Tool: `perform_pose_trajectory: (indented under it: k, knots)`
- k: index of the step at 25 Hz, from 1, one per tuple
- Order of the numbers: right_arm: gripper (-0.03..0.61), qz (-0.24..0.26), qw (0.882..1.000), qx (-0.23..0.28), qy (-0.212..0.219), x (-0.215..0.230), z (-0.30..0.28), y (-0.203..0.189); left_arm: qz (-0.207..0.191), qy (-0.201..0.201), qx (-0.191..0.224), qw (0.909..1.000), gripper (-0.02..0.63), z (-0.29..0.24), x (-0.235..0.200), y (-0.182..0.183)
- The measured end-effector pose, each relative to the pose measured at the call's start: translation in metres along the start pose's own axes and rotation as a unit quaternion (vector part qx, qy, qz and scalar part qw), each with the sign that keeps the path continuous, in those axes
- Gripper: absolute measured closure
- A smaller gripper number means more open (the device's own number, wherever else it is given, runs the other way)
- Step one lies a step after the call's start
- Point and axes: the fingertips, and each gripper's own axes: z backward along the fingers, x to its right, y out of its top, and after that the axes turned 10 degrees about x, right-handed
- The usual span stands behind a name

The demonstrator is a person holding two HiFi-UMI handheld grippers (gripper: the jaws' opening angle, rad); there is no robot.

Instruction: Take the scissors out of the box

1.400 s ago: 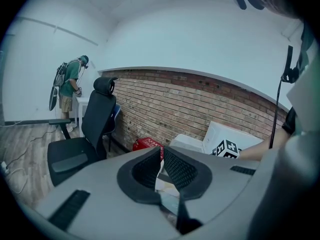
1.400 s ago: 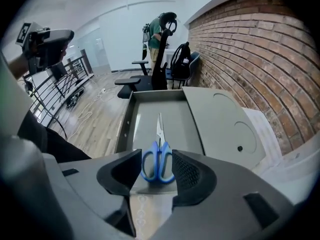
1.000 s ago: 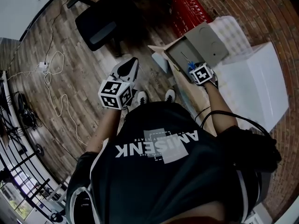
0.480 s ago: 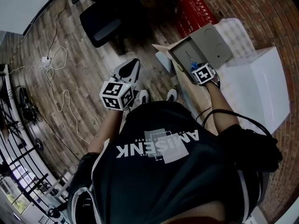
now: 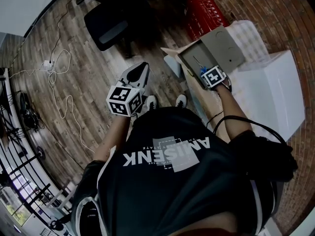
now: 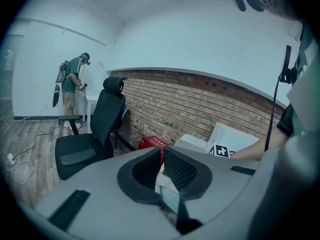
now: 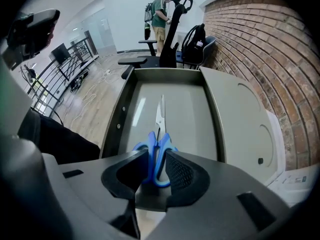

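Wood-plank floor (image 5: 74, 82) below, brick wall (image 7: 260, 44) on the right, a black office chair (image 5: 110, 21) and a red crate (image 5: 206, 14) out ahead, and the open grey box (image 7: 122, 104) sits beside a white cabinet (image 5: 268, 92). Here's the change: the right gripper (image 7: 157, 153), pointing steeply down into the box, has just been closing, and its pads now pinch the blue handles of the scissors (image 7: 159, 134) from both sides. The scissors lie flat on the box floor, blades pointing away towards the far wall, not lifted out. The right gripper hangs over the same spot as a second ago. The left gripper (image 6: 161, 151) hasn't budged either, held out over the floor well clear of the box, its tips pressed together with nothing between them. Writing? Big white letters run across the back of the person's dark shirt (image 5: 167, 154), upside down from the head view, and I can't read them surely; the crate's white print is too small to read.
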Motion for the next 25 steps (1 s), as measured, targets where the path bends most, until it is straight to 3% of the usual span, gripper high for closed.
perform_pose_trajectory:
  k: [5, 13, 18, 25]
  knots:
    - [0.449, -0.001, 1.0, 0.008, 0.011, -0.005, -0.004, 0.004, 0.001, -0.004, 0.002, 1.0, 0.6, -0.001, 0.001, 0.001]
    - [0.453, 0.004, 1.0, 0.0, -0.014, 0.004, -0.002, 0.01, -0.002, -0.007, 0.007, 0.9999, 0.6, -0.002, 0.0, 0.008]
    - [0.454, -0.041, 0.999, -0.006, 0.026, -0.014, -0.004, -0.002, -0.003, -0.006, 0.005, 1.0, 0.6, -0.001, -0.002, 0.007]
    - [0.459, -0.038, 0.999, 0.014, 0.003, -0.009, 0.003, 0.006, -0.008, -0.021, 0.009, 0.9997, 0.6, 0.001, -0.002, 0.017]
